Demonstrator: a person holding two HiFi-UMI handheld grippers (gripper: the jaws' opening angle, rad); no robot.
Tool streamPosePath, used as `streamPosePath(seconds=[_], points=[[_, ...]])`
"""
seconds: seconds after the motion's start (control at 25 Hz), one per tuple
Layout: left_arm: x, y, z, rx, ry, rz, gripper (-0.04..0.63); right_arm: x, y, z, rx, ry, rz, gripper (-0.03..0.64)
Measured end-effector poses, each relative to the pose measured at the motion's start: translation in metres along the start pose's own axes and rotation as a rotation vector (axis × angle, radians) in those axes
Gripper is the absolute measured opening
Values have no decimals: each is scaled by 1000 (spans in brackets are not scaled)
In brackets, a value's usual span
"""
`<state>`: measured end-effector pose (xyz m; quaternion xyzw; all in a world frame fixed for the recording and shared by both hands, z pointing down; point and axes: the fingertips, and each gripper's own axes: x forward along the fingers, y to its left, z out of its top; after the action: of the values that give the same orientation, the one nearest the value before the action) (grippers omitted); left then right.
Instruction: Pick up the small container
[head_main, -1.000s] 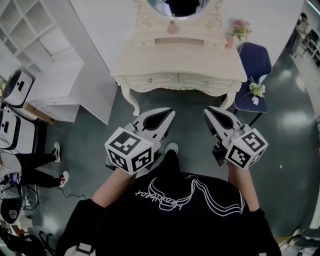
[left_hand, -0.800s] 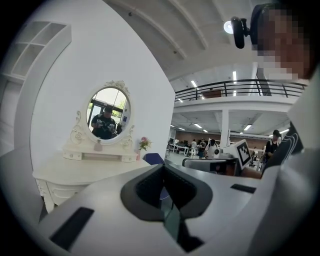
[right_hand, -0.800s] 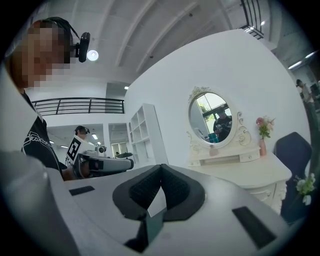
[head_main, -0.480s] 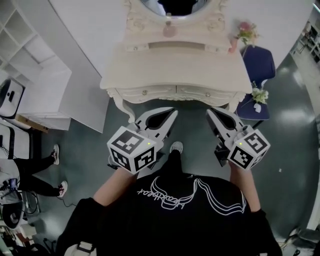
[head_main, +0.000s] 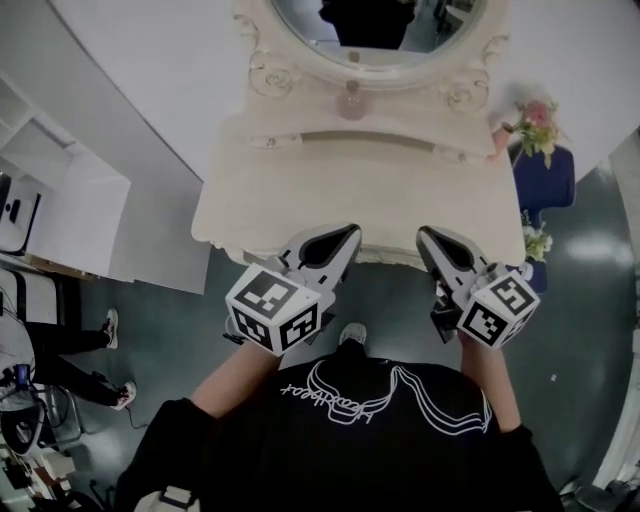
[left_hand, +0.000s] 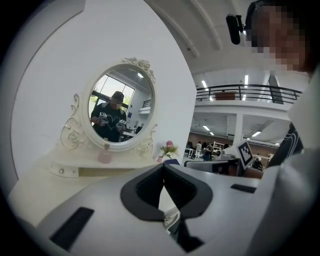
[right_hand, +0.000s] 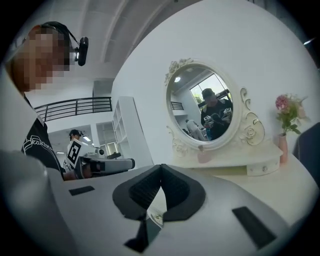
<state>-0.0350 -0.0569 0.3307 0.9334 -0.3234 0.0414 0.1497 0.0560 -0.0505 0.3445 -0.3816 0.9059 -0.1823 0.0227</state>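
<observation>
The left gripper (head_main: 348, 233) and right gripper (head_main: 424, 236) hover at the dressing table's (head_main: 290, 195) near edge, jaws pressed together, empty. The small pink container (head_main: 351, 101) stands well beyond them, beneath the oval mirror (head_main: 300, 25).

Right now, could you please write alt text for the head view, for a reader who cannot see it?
The left gripper and right gripper, both shut and empty, point at a cream dressing table; a small pink container stands below its oval mirror.

dressing table (head_main: 300, 190): cream painted wood, matt | mirror (head_main: 375, 25): glossy glass | floor (head_main: 590, 300): glossy
</observation>
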Motion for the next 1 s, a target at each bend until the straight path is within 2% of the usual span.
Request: streamPosePath(seconds=[0.2, 0.4, 0.68, 0.84, 1.0], points=[[41, 48, 23, 23, 1, 5, 2, 47, -47, 30, -8, -13, 5, 3], [57, 81, 41, 5, -16, 5, 3, 74, -61, 49, -28, -17, 5, 2], [75, 105, 34, -16, -10, 10, 2, 91, -78, 45, -37, 22, 3, 2], [88, 120, 20, -43, 11, 44, 8, 102, -96, 35, -25, 48, 11, 3], [101, 142, 26, -34, 6, 86, 15, 120, -114, 32, 0, 70, 39, 3]])
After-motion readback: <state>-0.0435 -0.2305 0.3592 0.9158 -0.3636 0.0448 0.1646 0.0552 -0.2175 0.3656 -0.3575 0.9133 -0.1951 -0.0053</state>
